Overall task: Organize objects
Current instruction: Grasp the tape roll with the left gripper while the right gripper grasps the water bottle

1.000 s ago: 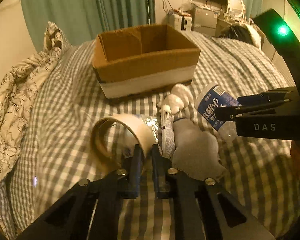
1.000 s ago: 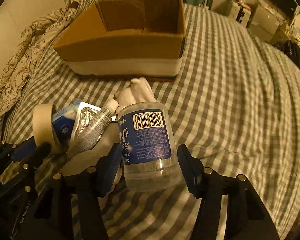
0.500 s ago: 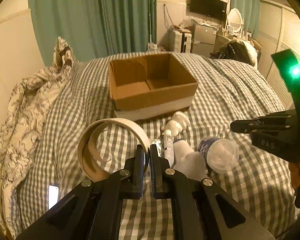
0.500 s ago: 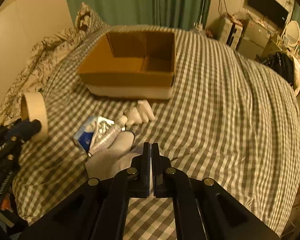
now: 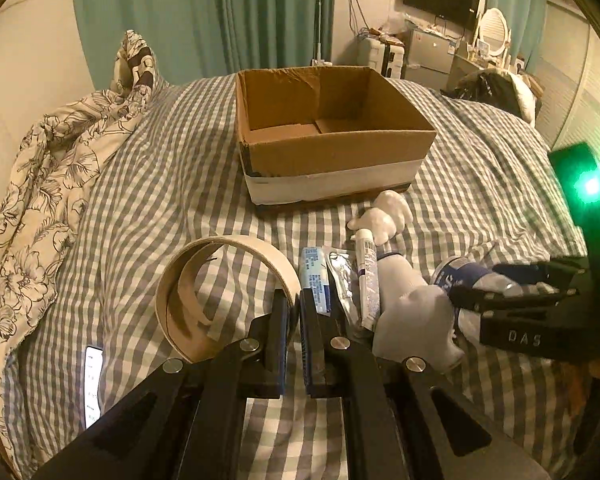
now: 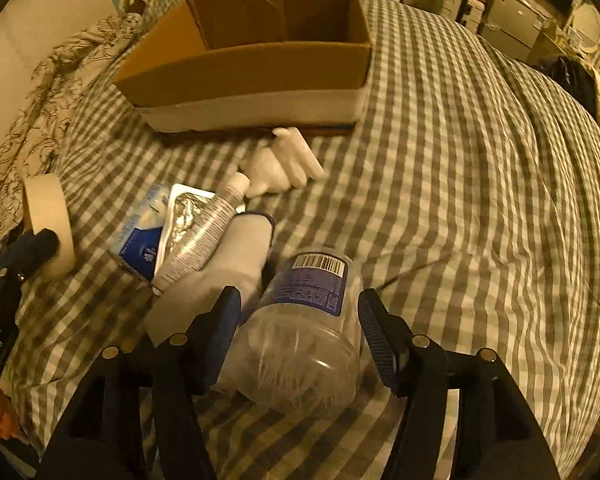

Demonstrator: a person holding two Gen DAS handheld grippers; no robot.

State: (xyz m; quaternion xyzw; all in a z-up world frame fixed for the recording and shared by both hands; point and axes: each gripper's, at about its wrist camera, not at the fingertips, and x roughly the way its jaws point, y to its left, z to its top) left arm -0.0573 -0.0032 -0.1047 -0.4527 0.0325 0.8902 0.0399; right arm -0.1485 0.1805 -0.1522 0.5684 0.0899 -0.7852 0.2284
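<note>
Cardboard box [image 5: 332, 152] looks empty: your L gripper [image 5: 294, 308] pinches the tape roll [image 5: 228, 248] rim, R gripper [image 6: 299, 300] jaws just opened round the lying bottle [image 6: 308, 280], not pressing yet; next, I think, squeeze & lift to the box.

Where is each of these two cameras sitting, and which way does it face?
Left wrist: on the left gripper, looking down along its fingers, shut on a tape roll, toward the box; the right gripper shows.
Right wrist: on the right gripper, looking steeply down at a bottle between its open fingers; the left gripper shows.
Both show: bed, box, roll, bottle.
</note>
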